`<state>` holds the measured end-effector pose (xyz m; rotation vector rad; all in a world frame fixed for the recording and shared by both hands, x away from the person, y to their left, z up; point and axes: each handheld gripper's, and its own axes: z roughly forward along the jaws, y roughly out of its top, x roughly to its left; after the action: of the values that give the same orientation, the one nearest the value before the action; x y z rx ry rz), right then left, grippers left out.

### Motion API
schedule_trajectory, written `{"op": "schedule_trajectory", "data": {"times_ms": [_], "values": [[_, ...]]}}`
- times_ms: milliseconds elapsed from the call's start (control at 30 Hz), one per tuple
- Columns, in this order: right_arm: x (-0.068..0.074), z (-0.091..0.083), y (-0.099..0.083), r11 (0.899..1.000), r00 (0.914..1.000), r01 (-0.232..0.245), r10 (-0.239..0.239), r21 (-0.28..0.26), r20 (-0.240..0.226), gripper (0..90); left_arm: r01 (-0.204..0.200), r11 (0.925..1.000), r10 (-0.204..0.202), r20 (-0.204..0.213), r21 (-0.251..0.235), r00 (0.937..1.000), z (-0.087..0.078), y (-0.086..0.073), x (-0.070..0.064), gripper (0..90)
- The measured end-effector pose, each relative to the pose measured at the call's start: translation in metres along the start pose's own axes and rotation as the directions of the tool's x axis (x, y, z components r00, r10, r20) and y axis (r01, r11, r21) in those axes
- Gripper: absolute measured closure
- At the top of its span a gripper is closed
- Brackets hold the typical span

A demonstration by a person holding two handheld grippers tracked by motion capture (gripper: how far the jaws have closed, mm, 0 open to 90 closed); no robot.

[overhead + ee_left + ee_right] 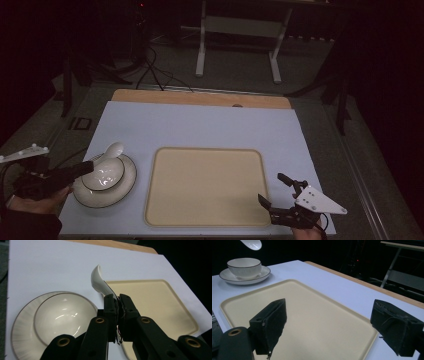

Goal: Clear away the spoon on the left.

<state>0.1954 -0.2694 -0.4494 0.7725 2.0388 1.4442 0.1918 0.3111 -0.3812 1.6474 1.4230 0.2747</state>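
A white ceramic spoon (99, 281) is held up by its handle, with my left gripper (118, 305) shut on it. In the high view the spoon (111, 150) hangs over the far edge of a white bowl (104, 173) that sits on a white plate (127, 186) at the table's left. From the right gripper view the bowl (244, 266) and plate (263, 273) stand far left, with the spoon's scoop (252, 244) above them. My right gripper (274, 189) stands open at the near right corner of the beige tray (205, 184), nothing between its fingers.
The tray (317, 322) lies empty in the middle of the pale blue mat (200, 125). A wooden table edge (200, 98) runs along the back. Beyond it stand a white metal frame (237, 30) and cables on the dark floor.
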Motion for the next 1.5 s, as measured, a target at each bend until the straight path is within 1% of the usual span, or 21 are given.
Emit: {"op": "schedule_trajectory", "data": {"times_ms": [100,167,200,233,300,333,400,600,733,767,933,1000,1067,1200,1233,1267,1300,1333,1400,1433,1500], "values": [[0.0,0.0,0.0,1.0,1.0,-0.002,0.002,-0.001,-0.002,13.7,-0.005,0.9999,0.005,0.005,-0.014,1.0,0.004,0.002,-0.006,86.2],[0.0,0.0,0.0,1.0,1.0,-0.001,0.001,-0.002,-0.001,13.7,-0.013,0.9998,0.013,0.012,-0.013,0.9998,0.006,0.003,-0.01,86.2],[0.0,0.0,0.0,1.0,1.0,-0.001,0.001,-0.003,-0.001,13.6,-0.013,0.9997,0.014,0.01,-0.022,0.9999,0.008,0.003,-0.012,86.2],[0.0,0.001,0.0,1.0,1.0,-0.002,0.002,-0.004,-0.002,13.7,-0.018,0.9996,0.018,0.017,-0.02,0.9997,0.009,0.004,-0.014,86.2],[0.0,0.001,0.0,1.0,1.0,-0.005,0.005,-0.004,-0.002,13.7,-0.019,0.9993,0.019,0.025,-0.032,0.9995,0.01,0.005,-0.018,86.2],[-0.001,0.001,0.0,1.0,1.0,-0.006,0.006,-0.004,-0.003,13.7,-0.028,0.9992,0.029,0.035,-0.027,0.999,0.011,0.006,-0.02,86.2],[-0.001,0.002,0.0,1.0,1.0,-0.007,0.007,-0.004,-0.004,13.7,-0.023,0.9992,0.025,0.046,-0.033,0.9986,0.014,0.006,-0.023,86.2],[-0.002,0.004,0.0,1.0,0.9998,-0.016,0.016,-0.005,-0.009,13.7,-0.021,0.9989,0.024,0.054,-0.043,0.9982,0.019,0.007,-0.03,86.2],[-0.002,0.004,0.0,1.0,0.9998,-0.016,0.016,-0.008,-0.009,13.7,-0.024,0.9979,0.026,0.044,-0.06,0.9987,0.02,0.007,-0.035,86.2],[-0.002,0.004,0.0,1.0,0.9998,-0.018,0.018,-0.009,-0.008,13.6,-0.029,0.998,0.031,0.043,-0.056,0.9986,0.02,0.007,-0.037,86.2],[-0.003,0.004,0.0,1.0,0.9997,-0.023,0.023,-0.012,-0.004,13.6,-0.014,0.9971,0.018,0.054,-0.074,0.9984,0.022,0.007,-0.046,86.2],[-0.004,0.003,0.0,1.0,0.9997,-0.023,0.023,-0.013,-0.003,13.7,-0.025,0.9966,0.029,0.044,-0.078,0.9986,0.025,0.008,-0.051,86.2],[-0.004,0.003,0.0,1.0,0.9997,-0.023,0.023,-0.016,-0.003,13.7,-0.035,0.9966,0.039,0.05,-0.074,0.998,0.027,0.01,-0.056,86.2],[-0.005,0.002,0.0,0.999,0.9995,-0.03,0.03,-0.023,-0.003,13.7,-0.046,0.9949,0.051,0.054,-0.089,0.9973,0.032,0.014,-0.067,86.2],[-0.005,0.002,0.0,0.999,0.9995,-0.03,0.03,-0.023,-0.003,13.6,-0.054,0.9948,0.059,0.055,-0.087,0.9968,0.034,0.014,-0.07,86.2],[-0.005,0.002,0.0,0.999,0.9996,-0.029,0.029,-0.024,-0.003,13.6,-0.053,0.9946,0.059,0.062,-0.089,0.9963,0.036,0.015,-0.072,86.2],[-0.005,0.002,0.0,0.999,0.9996,-0.028,0.028,-0.024,-0.004,13.7,-0.054,0.9942,0.06,0.061,-0.094,0.9963,0.037,0.014,-0.074,86.2],[-0.005,0.002,0.001,0.999,0.9996,-0.027,0.027,-0.024,-0.004,13.7,-0.059,0.9943,0.065,0.062,-0.088,0.996,0.039,0.014,-0.076,86.2],[-0.005,0.003,0.0,1.0,0.9997,-0.023,0.023,-0.017,0.0,13.7,-0.048,0.9946,0.055,0.073,-0.092,0.9958,0.043,0.014,-0.078,86.2],[-0.005,0.003,0.0,1.0,0.9997,-0.022,0.022,-0.017,-0.002,13.7,-0.053,0.9946,0.06,0.076,-0.089,0.9953,0.045,0.014,-0.079,86.2],[-0.005,0.002,0.0,0.999,0.9996,-0.026,0.026,-0.021,-0.006,13.7,-0.049,0.9941,0.056,0.079,-0.097,0.9953,0.048,0.013,-0.082,86.2]]}}
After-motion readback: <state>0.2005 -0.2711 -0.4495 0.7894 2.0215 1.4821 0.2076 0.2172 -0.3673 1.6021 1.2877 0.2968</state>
